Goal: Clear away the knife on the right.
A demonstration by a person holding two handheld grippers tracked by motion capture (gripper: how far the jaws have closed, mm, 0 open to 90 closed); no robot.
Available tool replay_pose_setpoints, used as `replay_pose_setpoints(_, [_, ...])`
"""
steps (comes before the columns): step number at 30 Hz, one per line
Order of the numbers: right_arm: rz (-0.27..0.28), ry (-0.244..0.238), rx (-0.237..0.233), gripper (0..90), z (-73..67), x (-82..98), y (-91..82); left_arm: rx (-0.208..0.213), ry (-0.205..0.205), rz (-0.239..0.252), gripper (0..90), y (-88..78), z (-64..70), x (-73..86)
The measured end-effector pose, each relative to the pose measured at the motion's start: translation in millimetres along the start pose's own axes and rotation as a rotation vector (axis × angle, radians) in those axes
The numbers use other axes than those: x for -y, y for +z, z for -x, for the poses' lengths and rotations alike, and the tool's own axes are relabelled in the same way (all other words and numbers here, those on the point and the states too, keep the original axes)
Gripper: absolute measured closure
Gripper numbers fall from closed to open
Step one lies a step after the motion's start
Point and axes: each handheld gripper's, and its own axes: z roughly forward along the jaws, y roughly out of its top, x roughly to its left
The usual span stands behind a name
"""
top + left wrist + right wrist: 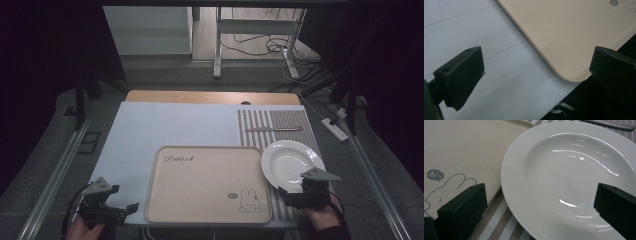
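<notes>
While both hands wait at the bench's near edge in the high view, the plate lies just ahead of the right gripper, far nearer it than the left gripper.

Left gripper view: jaws apart, empty, flanking the tray corner.

Right gripper view: jaws apart, plate rim between them, unclamped.

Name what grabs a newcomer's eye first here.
The beige tray with a rabbit drawing sits front and centre on the table. A white plate lies just right of it on a striped mat, with a knife beyond. The right gripper hovers open at the plate's near rim; the left gripper waits open by the tray's near left corner.
</notes>
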Motion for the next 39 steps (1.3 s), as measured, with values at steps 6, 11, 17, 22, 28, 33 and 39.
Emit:
replay_pose_setpoints(6, [-0.019,0.002,-0.018,0.0,0.5,-0.4,1.6,0.002,0.000,0.000,0.7,0.1,-0.2,0.0])
replay_pose_setpoints(11, [-0.027,-0.020,-0.014,0.0,-1.8,-0.8,2.3,0.002,0.001,0.000,0.7,0.2,-0.2,0.0])
replay_pose_setpoints(17, [-0.026,-0.020,-0.019,0.0,-1.6,-1.0,2.1,0.001,0.004,-0.001,0.7,0.0,0.1,0.0])
replay_pose_setpoints(22, [-0.030,-0.028,-0.016,0.0,-2.3,-1.4,2.5,0.003,0.000,0.003,0.7,-0.1,-0.2,0.2])
replay_pose_setpoints(28, [-0.016,-0.020,-0.019,0.0,-2.3,-3.7,1.6,0.004,-0.002,0.003,0.7,-0.2,-0.6,0.2])
replay_pose_setpoints(33, [-0.001,-0.025,-0.032,0.0,-2.9,-7.5,2.2,0.004,-0.003,0.003,0.7,-0.2,-0.7,0.2])
replay_pose_setpoints(39, [-0.003,-0.035,-0.039,0.0,-2.8,-9.5,6.5,0.003,-0.004,0.002,0.7,-0.1,-0.6,0.1])
